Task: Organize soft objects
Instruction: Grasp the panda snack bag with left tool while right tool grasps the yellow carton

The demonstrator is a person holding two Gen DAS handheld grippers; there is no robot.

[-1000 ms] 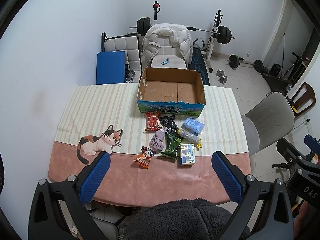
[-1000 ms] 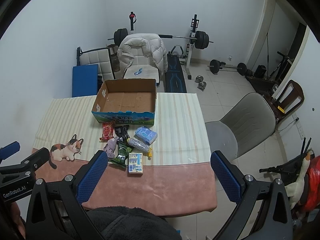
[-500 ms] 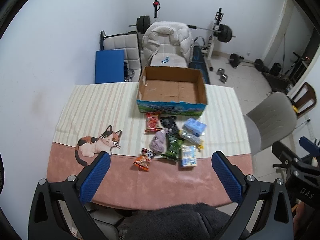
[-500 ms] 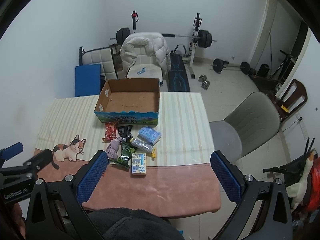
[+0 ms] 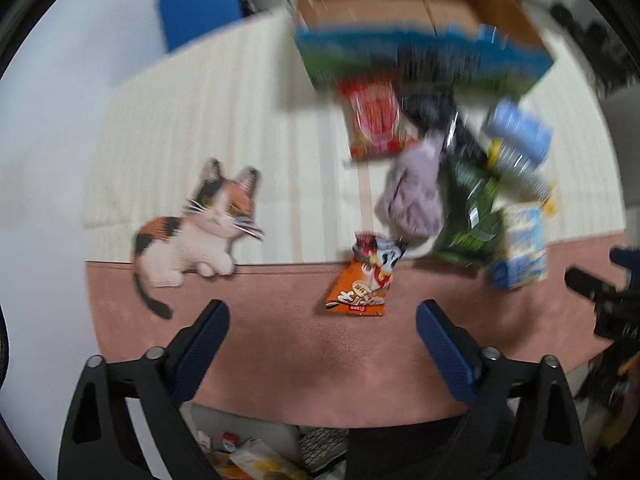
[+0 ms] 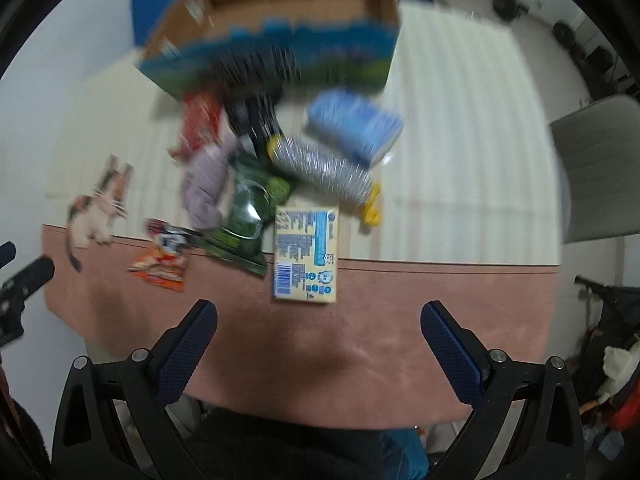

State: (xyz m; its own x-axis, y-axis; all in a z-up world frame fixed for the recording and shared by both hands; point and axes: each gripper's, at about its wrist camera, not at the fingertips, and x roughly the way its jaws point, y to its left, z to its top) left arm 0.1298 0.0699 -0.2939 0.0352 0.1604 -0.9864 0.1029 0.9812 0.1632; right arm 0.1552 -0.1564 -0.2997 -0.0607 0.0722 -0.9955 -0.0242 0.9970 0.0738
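The cloth-covered counter [image 5: 280,344] carries a clutter before the cardboard box [image 6: 280,12]. Both tools (left tool [image 5: 322,326], right tool [image 6: 319,324]) are spread and empty; the orange packet [image 5: 362,286] should be straddled squarely.

Calico cat print [image 5: 200,224], orange packet [image 5: 364,284], lilac cloth [image 5: 414,188].

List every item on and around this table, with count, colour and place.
cardboard box: 1, brown with blue-green print, far side, open
red snack packet: 1, in front of the box
black packet: 1, beside the red one
blue pack: 1, right of the pile
silver tube: 1, yellow ends
lilac cloth: 1, pile centre
green packet: 1, near the cloth
pale carton: 1, cream and blue, nearest the right claw
orange packet: 1, near edge
cat figure: 1, calico, left
grey chair: 1, right
left claw: open
right claw: open
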